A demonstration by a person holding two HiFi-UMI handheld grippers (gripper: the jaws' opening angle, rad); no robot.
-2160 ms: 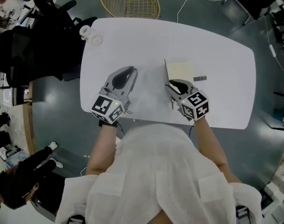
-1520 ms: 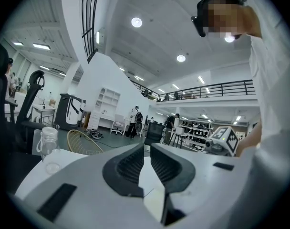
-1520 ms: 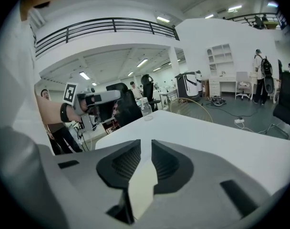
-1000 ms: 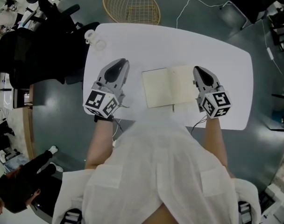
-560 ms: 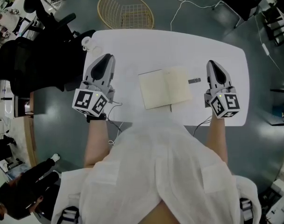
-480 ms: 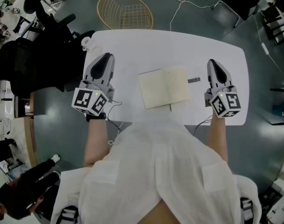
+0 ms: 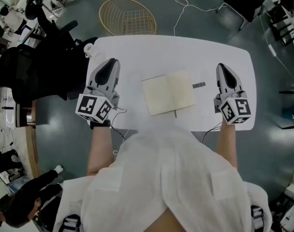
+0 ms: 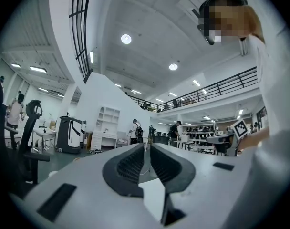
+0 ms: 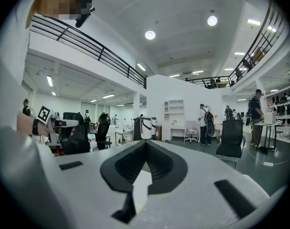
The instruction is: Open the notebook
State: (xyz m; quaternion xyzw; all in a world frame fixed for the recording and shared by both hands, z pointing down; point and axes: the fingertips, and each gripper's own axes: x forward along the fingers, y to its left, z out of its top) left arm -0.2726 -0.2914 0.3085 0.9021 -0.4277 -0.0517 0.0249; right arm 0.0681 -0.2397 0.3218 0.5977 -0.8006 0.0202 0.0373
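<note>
We are holding both claws out to either side of the notebook [image 7: 169,93], which is lying open and flat on the white table [image 7: 152,52], its two pale pages facing up. The left claw [image 7: 113,63] is hanging off the notebook's left edge and the right claw [image 7: 220,66] off its right edge. Both are well apart from it and pointing away from us, roughly along its spine.

Both claws are clenched on nothing. In each gripper view the jaws are meeting at the tips, and those views are looking out over the room, not at the pages.

The spread's long axis is running across from one claw toward the other, turned slightly, with the spine crossing it. A small dark strip [image 7: 198,85] is lying just beside the notebook's right edge, between it and the right claw.

We are judging the opening as done. If the pages need touching again, either claw must swing inward toward the spine. Neither looks clearly nearer.
</note>
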